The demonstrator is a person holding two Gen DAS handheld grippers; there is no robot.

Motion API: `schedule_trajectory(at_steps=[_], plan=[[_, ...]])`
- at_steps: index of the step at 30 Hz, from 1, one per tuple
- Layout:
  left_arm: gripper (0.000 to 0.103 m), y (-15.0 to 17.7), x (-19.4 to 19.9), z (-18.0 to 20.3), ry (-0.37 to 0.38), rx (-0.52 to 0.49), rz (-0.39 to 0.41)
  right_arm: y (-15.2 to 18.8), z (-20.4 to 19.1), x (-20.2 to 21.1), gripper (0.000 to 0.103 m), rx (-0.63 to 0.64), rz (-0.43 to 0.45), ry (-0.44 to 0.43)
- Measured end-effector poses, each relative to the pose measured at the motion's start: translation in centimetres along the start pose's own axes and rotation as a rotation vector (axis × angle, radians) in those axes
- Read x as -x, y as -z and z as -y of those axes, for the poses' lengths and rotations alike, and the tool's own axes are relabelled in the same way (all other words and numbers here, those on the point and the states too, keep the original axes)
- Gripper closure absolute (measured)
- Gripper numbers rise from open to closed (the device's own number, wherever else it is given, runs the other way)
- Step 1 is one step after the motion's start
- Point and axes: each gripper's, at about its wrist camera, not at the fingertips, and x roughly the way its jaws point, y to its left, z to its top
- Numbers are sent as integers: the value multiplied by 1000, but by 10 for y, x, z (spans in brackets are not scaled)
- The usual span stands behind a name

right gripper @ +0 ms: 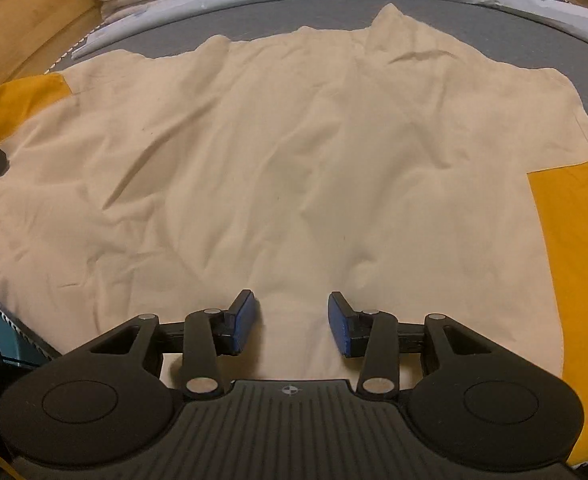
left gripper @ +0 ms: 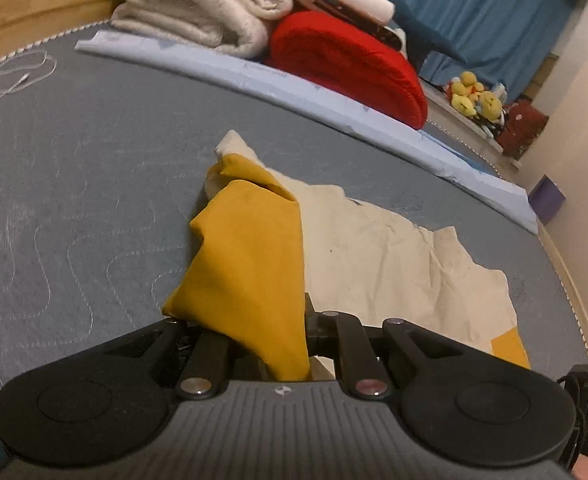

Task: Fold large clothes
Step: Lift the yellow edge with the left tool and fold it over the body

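A large cream garment (right gripper: pixel 277 152) with mustard-yellow sleeves lies spread flat on the grey quilted mattress (left gripper: pixel 73 200). My left gripper (left gripper: pixel 269 328) is shut on one yellow sleeve (left gripper: pixel 245 256), which rises bunched and lifted above the cream body (left gripper: pixel 390 264); the cloth hides its pads. My right gripper (right gripper: pixel 293 320) hovers over the garment's near edge, open, with only flat cream fabric below its blue pads (right gripper: pixel 245 320). The other yellow sleeve (right gripper: pixel 574 260) lies flat at the right of the right wrist view.
Folded white towels (left gripper: pixel 197 4) and a rolled red blanket (left gripper: pixel 350 64) sit behind a pale blue strip (left gripper: pixel 294 92) along the mattress's far side. A white cable (left gripper: pixel 9 76) lies at the far left. Yellow plush toys (left gripper: pixel 474 96) stand beyond.
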Motion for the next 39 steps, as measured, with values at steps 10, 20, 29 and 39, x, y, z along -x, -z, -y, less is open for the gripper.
schedule_trajectory(at_steps=[10, 20, 29, 39], plan=[[89, -3, 2, 17, -43, 19, 18, 12, 25, 109, 64, 51, 405, 49], [90, 11, 14, 120, -9, -211, 145, 17, 143, 256, 66, 189, 832, 266], [91, 56, 3, 263, 133, -454, 237, 50, 231, 280, 74, 20, 824, 305], [80, 185, -64, 391, 350, -887, -39, 45, 225, 257, 59, 44, 734, 202]])
